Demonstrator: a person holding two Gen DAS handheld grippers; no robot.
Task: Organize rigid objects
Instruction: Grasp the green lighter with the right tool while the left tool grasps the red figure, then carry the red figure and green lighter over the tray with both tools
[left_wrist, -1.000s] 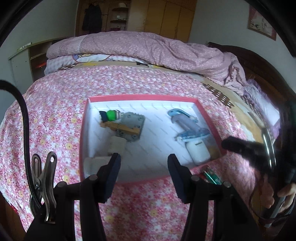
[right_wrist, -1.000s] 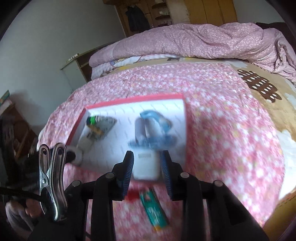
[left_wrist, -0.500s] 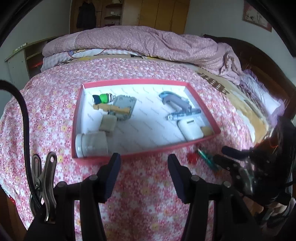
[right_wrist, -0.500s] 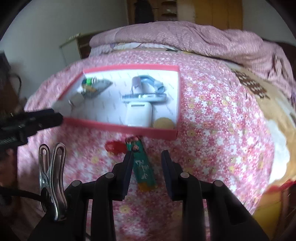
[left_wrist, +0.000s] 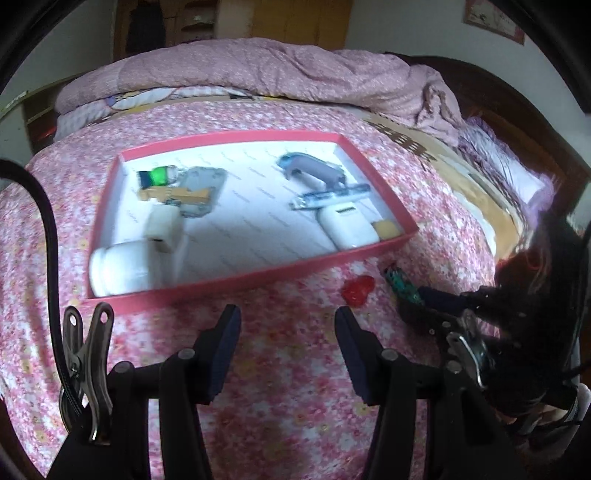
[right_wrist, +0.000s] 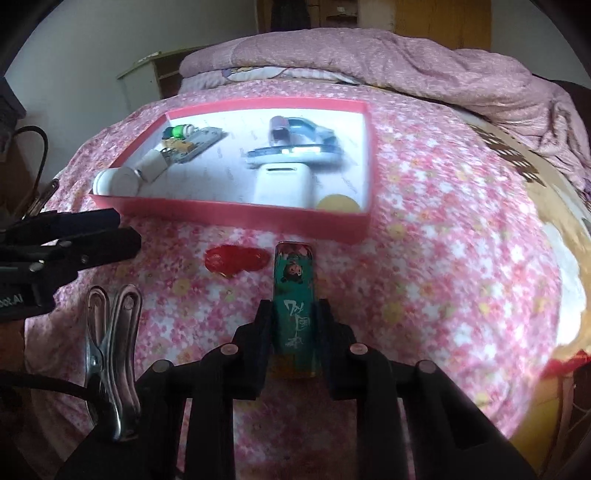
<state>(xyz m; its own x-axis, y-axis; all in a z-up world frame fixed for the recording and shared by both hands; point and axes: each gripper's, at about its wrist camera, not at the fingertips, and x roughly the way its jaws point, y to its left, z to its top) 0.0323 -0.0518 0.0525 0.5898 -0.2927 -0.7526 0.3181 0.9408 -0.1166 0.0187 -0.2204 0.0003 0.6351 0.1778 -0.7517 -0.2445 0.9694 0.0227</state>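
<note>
Most items already lie in the tray (right_wrist: 236, 216) on the bed (right_wrist: 443, 258). Right gripper (right_wrist: 293, 314): jaws closed on the green bar (right_wrist: 293, 295), near the tray. Left gripper (left_wrist: 288, 325): jaws wide, empty. Red piece (right_wrist: 236, 258) remains outside.

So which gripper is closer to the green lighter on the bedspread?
Right. The right gripper has its fingers around the green lighter; the left gripper is open, off to the lighter's left, empty.

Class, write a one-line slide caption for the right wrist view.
Right gripper closes around a green cartoon-printed lighter lying on the pink floral bedspread, beside a red heart-shaped piece, below the pink-rimmed tray.
</note>
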